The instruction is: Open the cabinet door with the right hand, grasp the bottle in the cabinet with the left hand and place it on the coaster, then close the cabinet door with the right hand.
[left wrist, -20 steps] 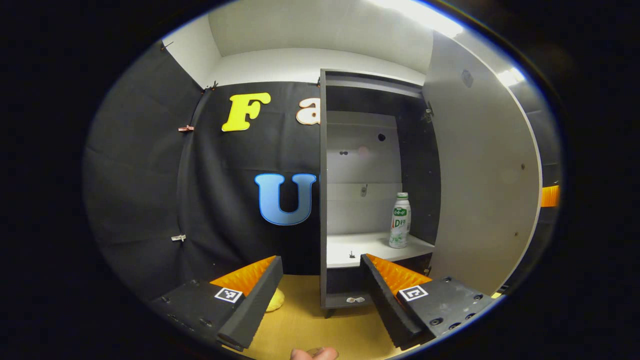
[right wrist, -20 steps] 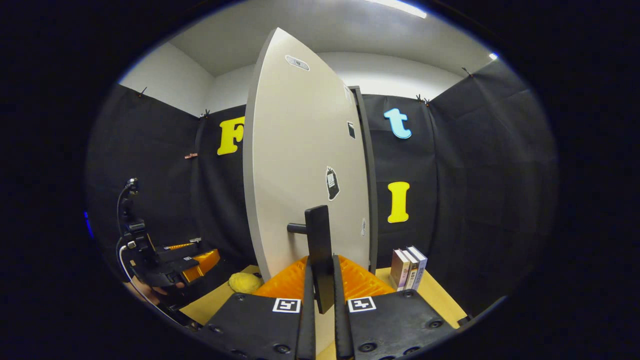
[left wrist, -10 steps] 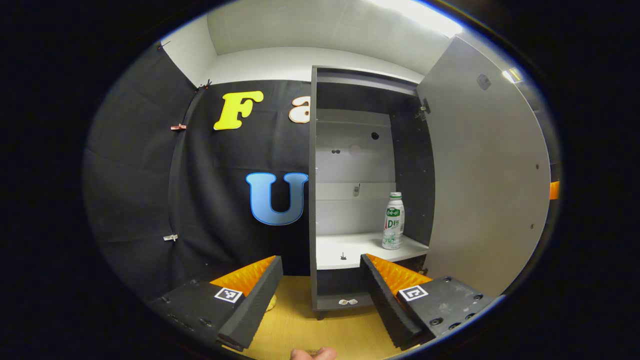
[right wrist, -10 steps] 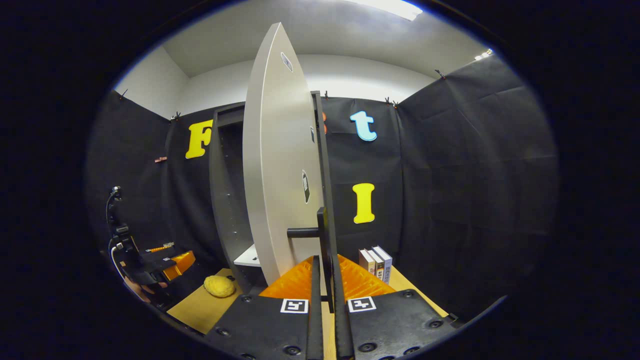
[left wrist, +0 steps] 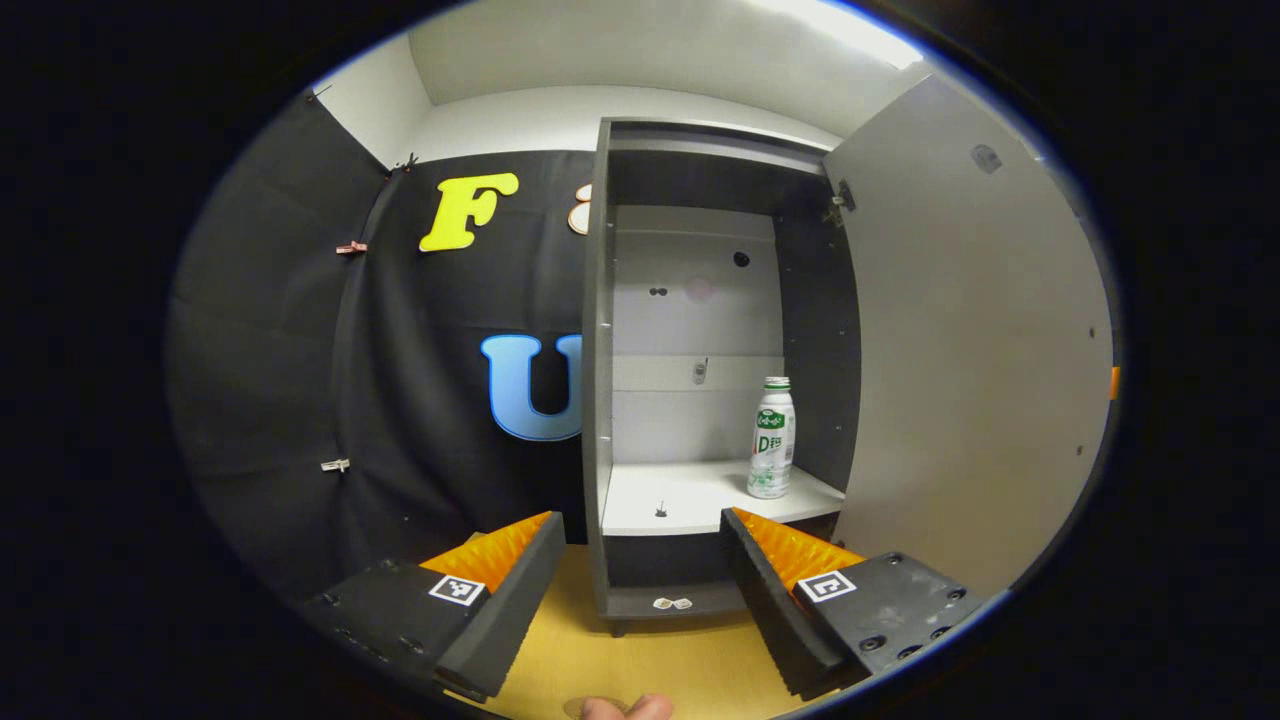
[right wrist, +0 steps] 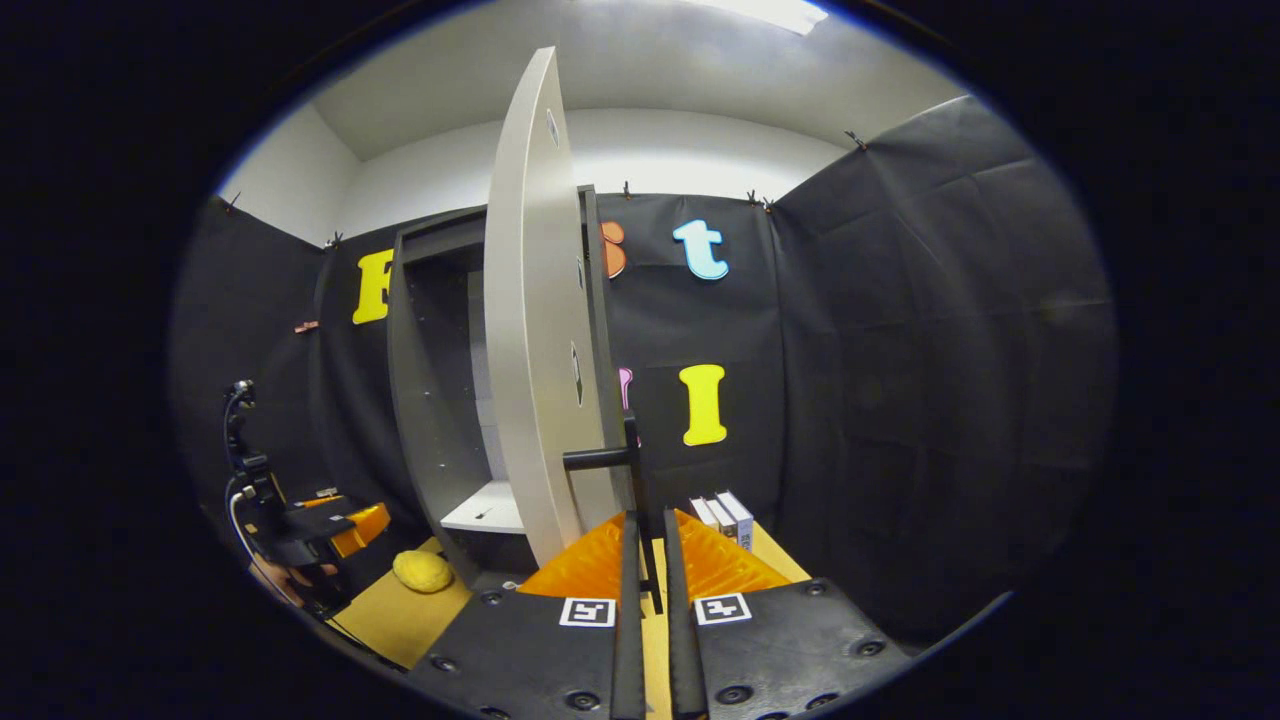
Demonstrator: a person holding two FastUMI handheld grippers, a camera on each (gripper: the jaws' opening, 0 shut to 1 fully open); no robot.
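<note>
Holding the door handle (right wrist: pixel 632 462), your right tool (right wrist: pixel 645 560) looks clamped on it; your left tool (left wrist: pixel 640 545) gapes empty before the milk bottle (left wrist: pixel 772 438) upright on the cabinet shelf (left wrist: pixel 690 495); release early and the cabinet door (left wrist: pixel 960 330) may swing into your reach

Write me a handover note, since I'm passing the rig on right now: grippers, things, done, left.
Right hand-held gripper: shut on the door handle.
Left hand-held gripper: open, empty, facing the cabinet.
Door: swung wide open.
Bottle: upright on the shelf, at its right side, untouched.
Done: door opened.
Left: grasp the bottle, set it on the coaster, close the door.
</note>
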